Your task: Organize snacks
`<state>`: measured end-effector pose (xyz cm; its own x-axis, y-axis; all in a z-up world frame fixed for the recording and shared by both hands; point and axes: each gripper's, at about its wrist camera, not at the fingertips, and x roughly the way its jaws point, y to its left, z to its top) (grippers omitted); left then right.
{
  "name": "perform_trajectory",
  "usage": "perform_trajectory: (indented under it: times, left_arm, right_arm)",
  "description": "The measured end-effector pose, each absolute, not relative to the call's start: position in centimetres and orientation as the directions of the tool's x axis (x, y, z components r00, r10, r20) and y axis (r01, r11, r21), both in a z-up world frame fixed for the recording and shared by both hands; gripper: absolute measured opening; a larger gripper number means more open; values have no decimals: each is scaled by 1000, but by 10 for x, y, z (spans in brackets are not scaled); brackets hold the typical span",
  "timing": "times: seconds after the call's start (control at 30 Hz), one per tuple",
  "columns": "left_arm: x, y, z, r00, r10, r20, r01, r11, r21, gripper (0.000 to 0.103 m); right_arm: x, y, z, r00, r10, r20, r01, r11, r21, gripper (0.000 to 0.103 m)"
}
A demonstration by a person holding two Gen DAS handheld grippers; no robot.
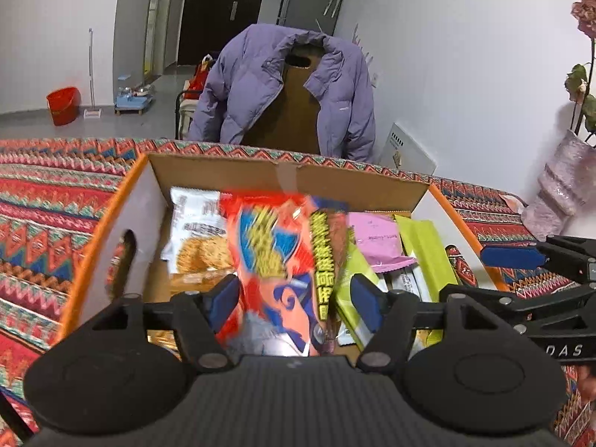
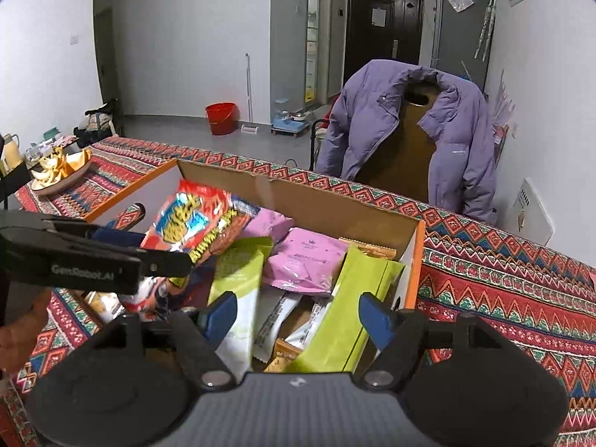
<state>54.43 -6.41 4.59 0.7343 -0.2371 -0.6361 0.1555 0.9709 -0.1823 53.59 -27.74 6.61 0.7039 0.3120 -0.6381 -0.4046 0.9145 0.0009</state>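
While its blue-padded fingers stand apart, the left gripper (image 1: 294,298) straddles the near end of a long red-and-orange crinkly snack bag (image 1: 277,257), and neither pad seems to press on the wrapper; the bag is blurred in the left wrist view, so whether it is slipping free or only lying between the jaws I cannot tell. That bag lies inside the open orange-edged cardboard box (image 1: 223,171), its long axis running from the gripper away toward the far wall of the box, leaning on a white packet printed with round crackers (image 1: 197,238) at its left.

Just to the right, the right gripper (image 2: 298,314) also hangs with jaws apart and nothing clamped, over the near right part of the same box. Between and beyond its fingers lie a lime-green flat pouch (image 2: 357,298), a second green-and-white pouch (image 2: 238,279) and a pink foil packet (image 2: 305,260), all loosely heaped.

For the red bag the left hand is plainly the nearer; the right is better placed for the green and pink packets. The box rests on a zigzag-patterned red woven cloth (image 2: 503,279).
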Motion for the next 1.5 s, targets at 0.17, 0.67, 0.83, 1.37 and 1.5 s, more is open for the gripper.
perform_trajectory:
  times: [0.17, 0.67, 0.83, 1.37, 1.5]
  left_arm:
    - [526, -55, 72, 765, -217, -606, 158, 976, -150, 69]
    - [410, -24, 94, 943, -83, -323, 99, 994, 35, 103]
    - [387, -15, 85, 949, -66, -307, 64, 998, -18, 103]
    - [277, 4, 92, 960, -118, -256, 110, 993, -45, 103]
    - [234, 7, 92, 960, -96, -262, 91, 995, -33, 103]
  right_arm:
    - [525, -277, 82, 723, 316, -614, -392, 920, 12, 71]
    - [415, -270, 98, 906, 237, -351, -235, 971, 48, 103]
    - [391, -267, 81, 940, 190, -282, -174, 981, 80, 103]
    - [280, -251, 84, 972, 128, -196, -123, 992, 41, 103]
    - [240, -249, 85, 975, 132, -181, -128, 991, 31, 103]
